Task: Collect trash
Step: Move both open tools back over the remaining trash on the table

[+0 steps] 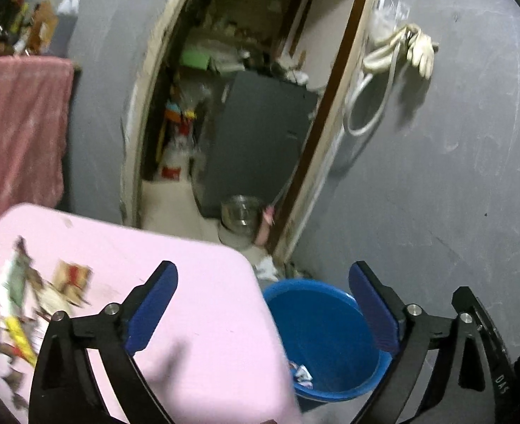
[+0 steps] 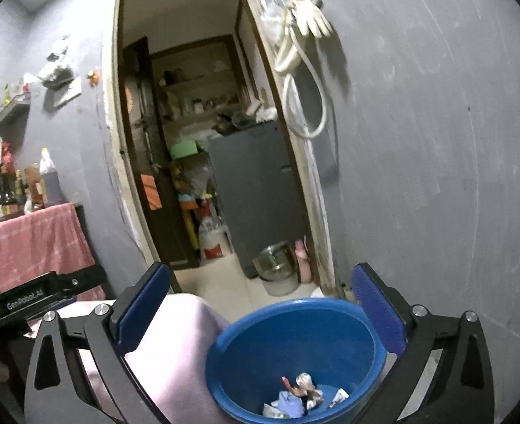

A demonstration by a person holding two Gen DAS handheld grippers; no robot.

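Both wrist views face the doorway, sharing blue bucket, pink table edge

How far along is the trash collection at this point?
Partly done: several wrappers already lie in the blue bucket. Nothing is in hand; the left gripper and right gripper are both open. Scraps remain scattered on the pink table.

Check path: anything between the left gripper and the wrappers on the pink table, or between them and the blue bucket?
Nothing visible. The left gripper is open and empty; the wrappers lie exposed on the pink table. The blue bucket sits beside the table edge, mouth uncovered, some trash already inside.
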